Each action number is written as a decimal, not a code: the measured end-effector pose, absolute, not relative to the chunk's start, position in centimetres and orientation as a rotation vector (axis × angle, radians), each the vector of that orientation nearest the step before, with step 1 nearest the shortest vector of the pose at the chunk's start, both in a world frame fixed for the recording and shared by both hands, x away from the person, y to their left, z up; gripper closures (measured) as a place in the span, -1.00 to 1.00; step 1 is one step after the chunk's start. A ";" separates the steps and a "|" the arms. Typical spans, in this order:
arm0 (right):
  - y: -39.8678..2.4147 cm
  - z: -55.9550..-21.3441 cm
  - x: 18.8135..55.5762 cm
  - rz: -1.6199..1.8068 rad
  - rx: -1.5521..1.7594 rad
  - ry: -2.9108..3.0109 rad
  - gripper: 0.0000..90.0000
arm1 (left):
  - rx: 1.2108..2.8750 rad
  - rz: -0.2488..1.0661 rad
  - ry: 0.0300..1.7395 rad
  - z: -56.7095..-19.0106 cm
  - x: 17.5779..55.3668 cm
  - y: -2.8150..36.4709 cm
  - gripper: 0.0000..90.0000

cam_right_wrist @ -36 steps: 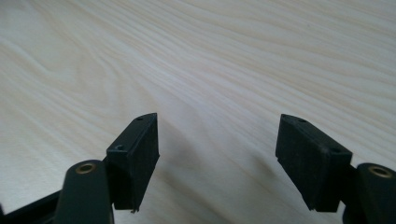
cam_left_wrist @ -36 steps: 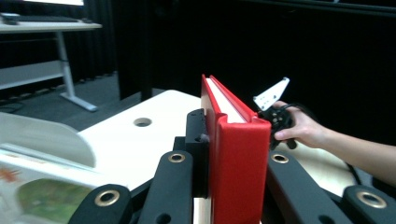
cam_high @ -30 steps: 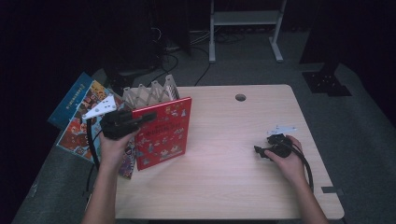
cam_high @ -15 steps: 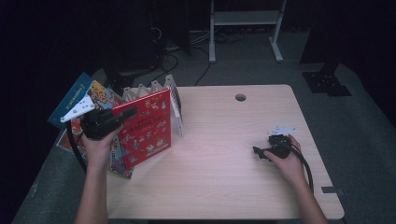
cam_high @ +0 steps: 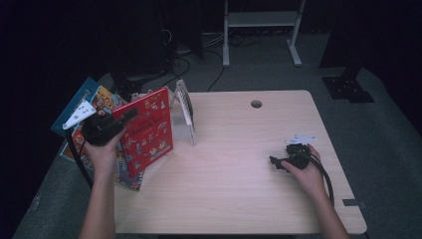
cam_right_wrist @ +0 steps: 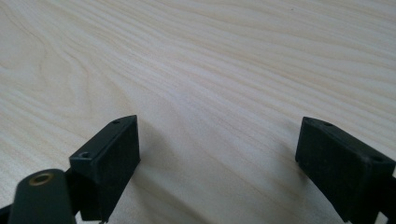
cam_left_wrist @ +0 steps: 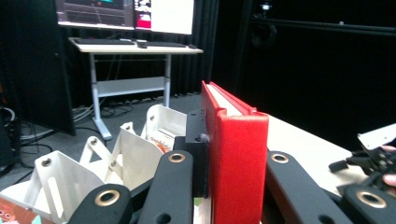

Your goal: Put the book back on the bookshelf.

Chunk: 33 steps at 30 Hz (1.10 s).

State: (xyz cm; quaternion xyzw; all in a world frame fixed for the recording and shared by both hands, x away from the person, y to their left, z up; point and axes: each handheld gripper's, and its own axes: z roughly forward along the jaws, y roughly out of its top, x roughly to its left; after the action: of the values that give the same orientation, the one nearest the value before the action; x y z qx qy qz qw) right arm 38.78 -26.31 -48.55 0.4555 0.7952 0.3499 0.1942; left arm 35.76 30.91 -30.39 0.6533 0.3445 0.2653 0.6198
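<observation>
Standing nearly upright at the table's left edge, a red hardcover book (cam_high: 147, 128) sits clamped by its spine end in the left gripper (cam_left_wrist: 224, 158), just beside a white slotted rack (cam_high: 185, 110). Stiff and fairly heavy, it likely handles best gripped across the boards near the spine. The right gripper (cam_right_wrist: 217, 158) rests on the bare table (cam_high: 239, 164), jaws wide apart and empty.

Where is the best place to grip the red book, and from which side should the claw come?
Grip the red book across its thin thickness at the edge nearest the person's left hand, coming from the table's left side. It stands nearly upright beside the white rack, so both covers are free there. The left claw is shut on it this way.
</observation>
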 end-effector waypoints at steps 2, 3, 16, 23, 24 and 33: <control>-26.3 -48.5 38.8 0.982 1.277 2.230 -0.72 | 1.492 0.627 0.811 -30.5 36.0 30.9 0.76; -26.3 -48.5 38.8 0.982 1.278 2.229 -0.72 | 1.486 0.635 0.822 -30.6 36.1 30.8 0.76; -26.4 -48.6 38.8 0.980 1.278 2.227 -0.72 | 1.440 0.717 0.908 -31.6 38.7 30.9 0.76; -26.4 -48.6 38.8 0.981 1.279 2.227 -0.72 | 1.428 0.728 0.921 -31.9 40.5 30.6 0.76; -26.4 -48.6 38.8 0.982 1.279 2.226 -0.72 | 1.428 0.731 0.922 -31.8 40.8 30.6 0.76; -26.5 -48.6 38.9 0.982 1.280 2.226 -0.72 | 1.389 0.766 0.938 -31.9 42.7 30.7 0.76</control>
State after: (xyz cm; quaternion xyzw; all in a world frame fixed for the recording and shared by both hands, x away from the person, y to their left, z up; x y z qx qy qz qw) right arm 38.91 -26.50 -48.56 0.4567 0.7941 0.3503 0.1951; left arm 42.72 30.66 -31.91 0.6005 0.4055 0.3312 0.6044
